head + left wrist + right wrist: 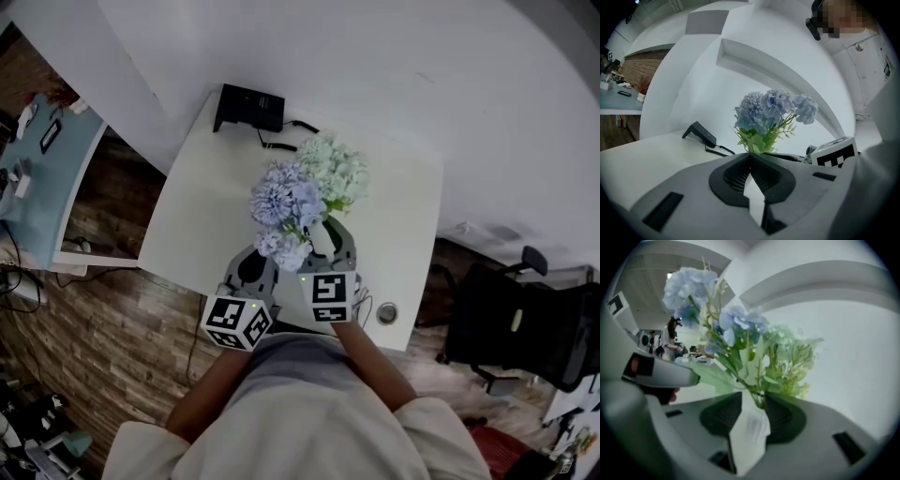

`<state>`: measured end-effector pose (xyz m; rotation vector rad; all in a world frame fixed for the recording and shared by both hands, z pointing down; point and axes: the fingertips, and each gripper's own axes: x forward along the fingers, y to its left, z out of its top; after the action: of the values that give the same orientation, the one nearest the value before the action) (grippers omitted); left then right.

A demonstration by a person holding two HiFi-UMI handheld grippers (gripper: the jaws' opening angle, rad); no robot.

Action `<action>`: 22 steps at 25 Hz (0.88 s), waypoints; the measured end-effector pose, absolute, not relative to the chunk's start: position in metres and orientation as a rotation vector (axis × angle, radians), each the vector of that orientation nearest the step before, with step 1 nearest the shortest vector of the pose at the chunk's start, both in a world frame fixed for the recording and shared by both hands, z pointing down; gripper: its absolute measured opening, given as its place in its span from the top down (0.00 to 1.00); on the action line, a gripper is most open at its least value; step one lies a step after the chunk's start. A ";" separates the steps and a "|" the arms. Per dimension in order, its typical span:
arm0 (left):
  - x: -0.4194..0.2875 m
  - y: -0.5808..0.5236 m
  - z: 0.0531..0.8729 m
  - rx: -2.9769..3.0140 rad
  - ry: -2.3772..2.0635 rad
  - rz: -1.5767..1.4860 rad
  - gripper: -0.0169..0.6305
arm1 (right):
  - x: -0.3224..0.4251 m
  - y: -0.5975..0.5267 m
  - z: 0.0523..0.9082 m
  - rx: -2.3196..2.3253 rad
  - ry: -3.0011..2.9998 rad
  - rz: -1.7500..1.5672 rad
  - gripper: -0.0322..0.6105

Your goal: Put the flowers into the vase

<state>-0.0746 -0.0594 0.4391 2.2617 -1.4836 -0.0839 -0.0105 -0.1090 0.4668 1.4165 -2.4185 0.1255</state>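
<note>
**Location of task items.** The blue and lilac hydrangea-like flowers (286, 202) and the pale green flower cluster (336, 169) stand as one bunch near the middle of the white square worktop (206, 216). In the right gripper view their stems run down into a narrow white ribbed vase (749, 427). On that evidence the flowers are judged to be in place already.

**Gripper state.**
- The right gripper (752, 401) has its jaws wide apart, one on either side of the vase neck. The pads do not appear to press on the neck, so nothing is held.
- The left gripper (750, 161) has its jaws fully together with nothing between them. It sits just left of the vase.

**Risks.**
1. The bunch is broad and looks top-heavy on a slim vase, and the blue heads lean toward the near left. A nudge to the vase could tip it over.
2. The vase stands inside the right gripper's jaws. Any sideways drift on withdrawal would catch the neck with a pad, so a straight pull toward the near edge is called for.
3. Blooms overhang the left gripper, so raising it could snag leaves and drag the bunch.
4. The black box-shaped device (248, 108) with its cable lies well apart at the far left and is judged no hazard.

**Pose.** Both grippers lie side by side at the near edge. They point toward the far side and tilt slightly below level. The forearms run back to the person's body.
</note>
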 end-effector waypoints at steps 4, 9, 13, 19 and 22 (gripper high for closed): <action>-0.074 -0.053 0.438 2.266 -1.474 -0.095 0.94 | -0.010 -0.099 0.461 1.414 -2.431 0.114 0.72; -0.070 -0.044 0.441 2.267 -1.459 -0.101 0.94 | -0.005 -0.086 0.456 1.417 -2.444 0.115 0.72; -0.066 -0.036 0.440 2.278 -1.451 -0.105 0.94 | 0.002 -0.073 0.450 1.415 -2.457 0.133 0.72; -0.058 -0.023 0.437 2.298 -1.441 -0.106 0.94 | 0.009 -0.052 0.439 1.399 -2.482 0.136 0.74; -0.056 -0.017 0.436 2.300 -1.445 -0.100 0.94 | 0.012 -0.040 0.433 1.382 -2.502 0.141 0.79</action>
<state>-0.0562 -0.0171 0.4359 2.2996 -1.4448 -0.1001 0.0117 -0.0396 0.4333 1.3822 -2.5023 0.1413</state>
